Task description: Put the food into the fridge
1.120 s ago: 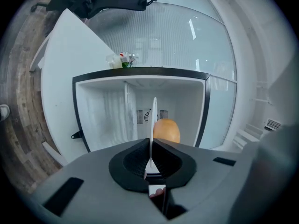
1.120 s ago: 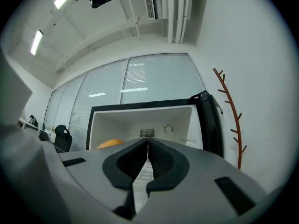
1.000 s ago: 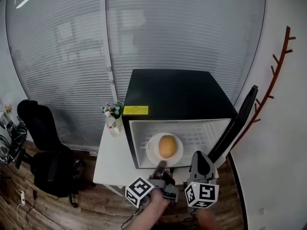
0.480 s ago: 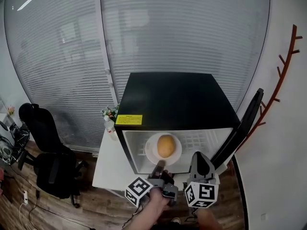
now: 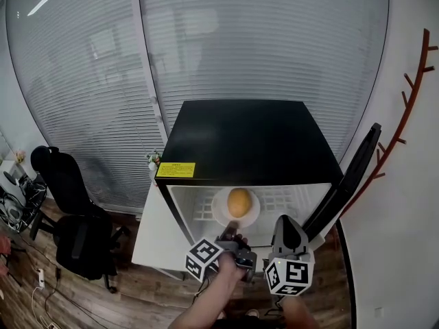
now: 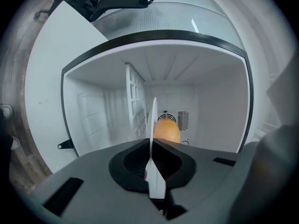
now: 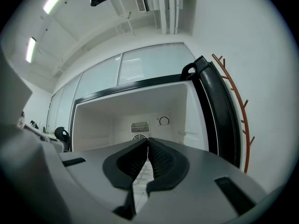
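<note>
A white plate [image 5: 235, 211] carries a round yellow-orange piece of food [image 5: 239, 201]. My left gripper [image 5: 232, 230] is shut on the plate's near rim and holds it inside the opening of the black mini fridge [image 5: 247, 139], over the white wire shelf [image 5: 285, 199]. In the left gripper view the plate [image 6: 152, 139] shows edge-on between the pads of the left gripper [image 6: 150, 160], with the food [image 6: 166, 130] beyond it. My right gripper [image 5: 288, 233] hangs shut and empty just right of the plate, in front of the opening. In its own view the right gripper [image 7: 147, 146] faces the white interior.
The fridge door [image 5: 353, 177] stands open at the right. The fridge sits on a white table [image 5: 158, 232] with a small bottle [image 5: 152, 160] at its left. A black office chair [image 5: 68, 218] stands at far left. A red-brown coat rack [image 5: 411, 94] lines the right wall.
The left gripper has carried the plate and food forward, deeper into the fridge opening. The right gripper has shifted slightly forward alongside it.
</note>
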Demonstrator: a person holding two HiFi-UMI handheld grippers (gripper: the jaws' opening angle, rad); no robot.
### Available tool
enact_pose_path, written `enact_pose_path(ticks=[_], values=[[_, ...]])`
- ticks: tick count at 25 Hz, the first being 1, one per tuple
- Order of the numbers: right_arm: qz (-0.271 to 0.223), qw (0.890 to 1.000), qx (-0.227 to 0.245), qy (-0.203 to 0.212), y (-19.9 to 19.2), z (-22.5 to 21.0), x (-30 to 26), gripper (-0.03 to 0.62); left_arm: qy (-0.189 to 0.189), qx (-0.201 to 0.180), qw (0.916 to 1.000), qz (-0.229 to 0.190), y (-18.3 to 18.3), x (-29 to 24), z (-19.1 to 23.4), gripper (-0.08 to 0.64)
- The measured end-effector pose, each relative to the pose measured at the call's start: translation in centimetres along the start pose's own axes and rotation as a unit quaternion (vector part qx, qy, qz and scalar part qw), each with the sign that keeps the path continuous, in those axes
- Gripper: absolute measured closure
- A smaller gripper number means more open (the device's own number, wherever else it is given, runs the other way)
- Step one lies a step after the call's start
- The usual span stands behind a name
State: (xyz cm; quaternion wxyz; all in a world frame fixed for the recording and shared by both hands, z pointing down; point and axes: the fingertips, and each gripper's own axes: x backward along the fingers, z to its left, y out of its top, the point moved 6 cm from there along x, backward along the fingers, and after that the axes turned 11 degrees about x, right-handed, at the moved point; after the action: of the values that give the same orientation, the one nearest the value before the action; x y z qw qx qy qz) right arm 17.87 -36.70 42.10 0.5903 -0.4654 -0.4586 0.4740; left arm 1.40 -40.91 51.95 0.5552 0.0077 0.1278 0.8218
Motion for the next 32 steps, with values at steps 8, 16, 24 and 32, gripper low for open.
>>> enact_pose_path(ticks=[8,16,24,32], values=[[0.0,1.0,-0.005,0.003,-0.3,-0.8,-0.4,0.565,0.015,0.0,0.9998,-0.014,0.4,-1.0,1.3,0.528],[0.001,1.0,-0.009,0.005,-0.5,-0.8,-0.7,0.565,0.012,0.011,0.9997,-0.018,0.6,-1.8,2.3,0.528],[0.002,1.0,-0.008,0.005,-0.6,-0.8,-0.8,0.565,0.01,0.014,0.9995,-0.025,0.7,-2.6,2.3,0.528],[0.003,1.0,-0.008,0.002,-0.7,-1.1,-1.1,0.565,-0.003,0.007,0.9996,-0.027,0.9,-2.7,2.3,0.378]])
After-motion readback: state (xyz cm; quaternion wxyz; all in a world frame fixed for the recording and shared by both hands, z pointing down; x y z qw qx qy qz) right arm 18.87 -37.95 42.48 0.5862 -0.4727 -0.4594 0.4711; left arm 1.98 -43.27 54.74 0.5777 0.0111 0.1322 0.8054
